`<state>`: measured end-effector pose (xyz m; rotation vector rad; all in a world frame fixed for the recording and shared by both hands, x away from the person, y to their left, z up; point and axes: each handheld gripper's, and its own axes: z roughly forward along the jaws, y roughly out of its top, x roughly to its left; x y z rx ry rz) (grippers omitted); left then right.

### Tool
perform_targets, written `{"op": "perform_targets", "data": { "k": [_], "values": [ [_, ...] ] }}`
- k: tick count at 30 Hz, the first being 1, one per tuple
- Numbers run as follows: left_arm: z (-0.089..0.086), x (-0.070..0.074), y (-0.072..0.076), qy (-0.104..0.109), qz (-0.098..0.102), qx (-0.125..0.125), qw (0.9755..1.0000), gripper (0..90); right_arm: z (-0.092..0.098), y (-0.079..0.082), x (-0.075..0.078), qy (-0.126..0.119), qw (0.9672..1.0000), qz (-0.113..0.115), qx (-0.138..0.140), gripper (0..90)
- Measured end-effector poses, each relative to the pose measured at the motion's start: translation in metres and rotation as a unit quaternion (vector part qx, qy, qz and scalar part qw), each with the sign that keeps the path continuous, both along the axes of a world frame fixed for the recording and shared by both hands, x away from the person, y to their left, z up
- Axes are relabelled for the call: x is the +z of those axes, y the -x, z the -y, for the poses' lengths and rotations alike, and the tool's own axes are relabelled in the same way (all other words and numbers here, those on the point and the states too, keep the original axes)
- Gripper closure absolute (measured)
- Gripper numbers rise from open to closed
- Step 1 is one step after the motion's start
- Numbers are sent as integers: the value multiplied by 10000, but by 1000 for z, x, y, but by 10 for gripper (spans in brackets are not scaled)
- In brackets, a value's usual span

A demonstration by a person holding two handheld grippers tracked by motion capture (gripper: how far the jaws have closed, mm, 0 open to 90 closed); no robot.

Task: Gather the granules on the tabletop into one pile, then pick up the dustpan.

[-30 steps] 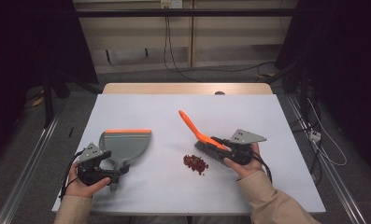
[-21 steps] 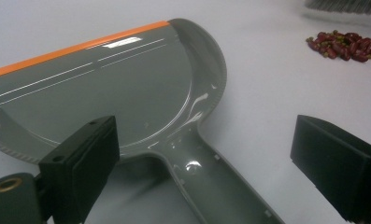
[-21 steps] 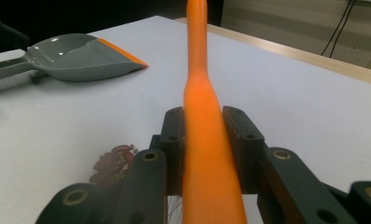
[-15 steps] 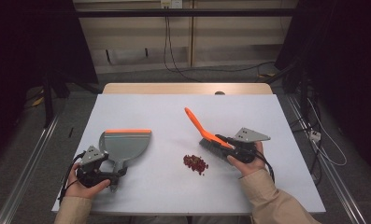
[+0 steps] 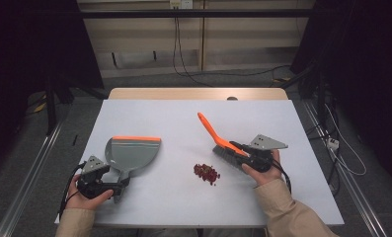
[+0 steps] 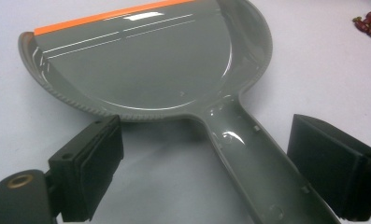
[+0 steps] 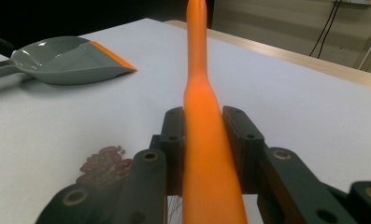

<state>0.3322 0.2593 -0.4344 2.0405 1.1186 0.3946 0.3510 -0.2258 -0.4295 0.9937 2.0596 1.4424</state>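
Observation:
A grey dustpan [image 5: 132, 153] with an orange lip lies flat at the table's left, its handle pointing to the near edge. My left gripper [image 5: 120, 185] straddles that handle [image 6: 267, 172]. Its jaws have just been closing and still stand wide, the pads [image 6: 92, 168] clear of the plastic. My right gripper [image 5: 238, 148] is shut on the orange handle of a brush [image 5: 215, 136], whose bristles rest on the table right of a small pile of red-brown bits [image 5: 206, 173]. In the right gripper view the handle [image 7: 204, 140] runs up between the pads, with the pile [image 7: 106, 163] low on the left and the dustpan [image 7: 61, 58] farther off.
The white table [image 5: 183, 108] has a wooden strip along its far edge. Cables hang behind it and trail over the floor at the right. Metal rails run along both sides of the table.
The right hand has carried the brush slightly to the right, away from the pile. The left gripper has stayed over the dustpan handle.

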Motion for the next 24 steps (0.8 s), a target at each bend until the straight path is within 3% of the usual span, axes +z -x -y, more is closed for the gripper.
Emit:
{"op": "perform_targets", "data": {
  "k": [5,11,15,19,23,24],
  "values": [
    [-1,2,1,-7,-64,72,10000,174,2,2,1,6,10000,3,-59,713],
    [2,4,-2,102,-184,127,9997,341,7,4,2,23,9999,19,-144,712],
    [4,5,-6,29,-168,185,9997,384,11,3,0,81,9997,-11,-234,713],
    [2,4,-11,25,-297,330,9990,426,14,3,-3,172,9994,-50,-289,712],
    [3,-2,-17,-112,-419,219,9988,552,17,4,-5,230,9992,-66,-321,712],
    [4,-3,-18,-62,-470,170,9987,576,17,4,-5,233,9991,-73,-341,712]
  ]
}}
